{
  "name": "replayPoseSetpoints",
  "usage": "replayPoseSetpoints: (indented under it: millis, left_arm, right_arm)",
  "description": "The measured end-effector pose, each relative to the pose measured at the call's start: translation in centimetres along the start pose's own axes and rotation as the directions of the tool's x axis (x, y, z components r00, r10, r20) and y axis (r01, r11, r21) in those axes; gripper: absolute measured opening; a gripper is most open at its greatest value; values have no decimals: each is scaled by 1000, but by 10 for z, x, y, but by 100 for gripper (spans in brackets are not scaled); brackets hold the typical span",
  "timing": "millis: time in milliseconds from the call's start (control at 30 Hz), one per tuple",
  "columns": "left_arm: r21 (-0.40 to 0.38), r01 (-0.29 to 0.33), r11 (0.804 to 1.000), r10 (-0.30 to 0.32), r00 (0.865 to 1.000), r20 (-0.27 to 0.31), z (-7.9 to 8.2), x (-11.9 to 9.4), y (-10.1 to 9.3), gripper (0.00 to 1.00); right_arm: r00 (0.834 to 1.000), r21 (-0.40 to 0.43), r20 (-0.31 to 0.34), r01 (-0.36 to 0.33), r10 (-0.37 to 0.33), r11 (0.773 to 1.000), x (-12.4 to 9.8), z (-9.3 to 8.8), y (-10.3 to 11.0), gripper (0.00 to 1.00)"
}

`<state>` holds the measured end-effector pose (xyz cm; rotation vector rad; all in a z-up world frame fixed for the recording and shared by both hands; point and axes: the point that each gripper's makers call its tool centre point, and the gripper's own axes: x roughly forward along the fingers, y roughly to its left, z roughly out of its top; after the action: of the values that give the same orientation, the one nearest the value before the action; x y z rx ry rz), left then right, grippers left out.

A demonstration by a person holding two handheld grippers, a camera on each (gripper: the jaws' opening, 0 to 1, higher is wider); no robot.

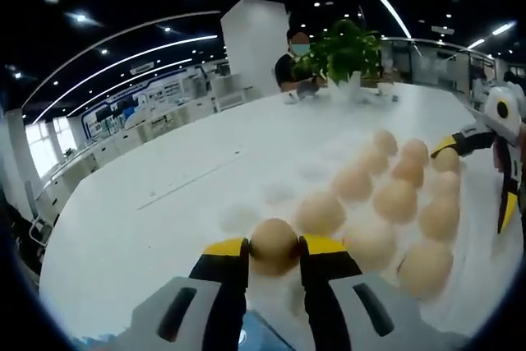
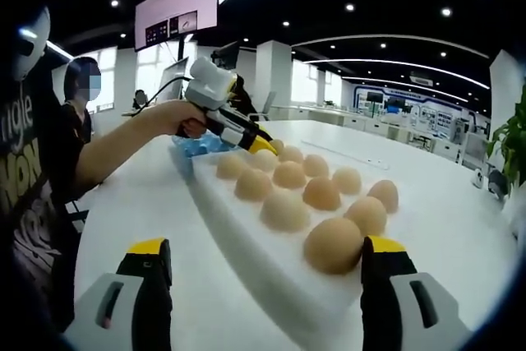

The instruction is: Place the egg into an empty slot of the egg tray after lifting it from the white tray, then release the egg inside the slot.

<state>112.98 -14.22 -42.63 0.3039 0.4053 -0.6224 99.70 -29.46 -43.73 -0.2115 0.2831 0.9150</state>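
Note:
My left gripper (image 1: 273, 251) is shut on a tan egg (image 1: 273, 244), held just above the near end of the white egg tray (image 1: 246, 203). Several eggs (image 1: 394, 199) fill the tray's right side, and empty slots (image 1: 279, 192) run along its left. In the right gripper view the left gripper (image 2: 261, 145), held by a person's hand (image 2: 177, 114), hovers over the tray's far end (image 2: 205, 172). My right gripper (image 2: 267, 256) is open wide around the tray's near corner, its right jaw beside an egg (image 2: 333, 244). It also shows as the right gripper (image 1: 485, 174) at the tray's far right.
The tray lies on a large white table (image 1: 148, 203). A potted plant (image 1: 349, 51) stands at its far end with a person (image 1: 296, 63) behind it. A blue bag (image 2: 197, 145) lies past the tray. The person's body (image 2: 33, 187) is on the left.

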Motion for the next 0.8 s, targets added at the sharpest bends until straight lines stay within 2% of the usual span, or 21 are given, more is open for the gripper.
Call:
replayPoseSetpoints:
  millis: [467,667,700,733,767,800]
  left_arm:
    - [-22,-4,1000,4,1000,16,1,-1,2,24]
    - [-44,0,999,2,999,45,5,-3,4,23]
    - [-43,0,999,2,999,47,6,-3,4,21]
    - [-41,7,999,-4,997,79,12,-5,4,19]
    - [-46,3,999,2,996,94,15,-6,5,10]
    - [-53,12,999,-3,985,171,31,-10,6,1]
  right_arm:
    - [1000,-10,-1,3,-3,1000,-1,-1,1,100]
    - [1000,-9,2,2,-2,1000,-2,-1,1,100]
    - [1000,-9,2,2,-2,1000,-2,-1,1,100]
    - [1000,-10,2,2,-2,1000,-2,-1,1,100]
    - [1000,-11,2,3,-3,1000,-2,-2,0,100]
    - [1000,-13,3,3,-3,1000,-1,-2,0,100]
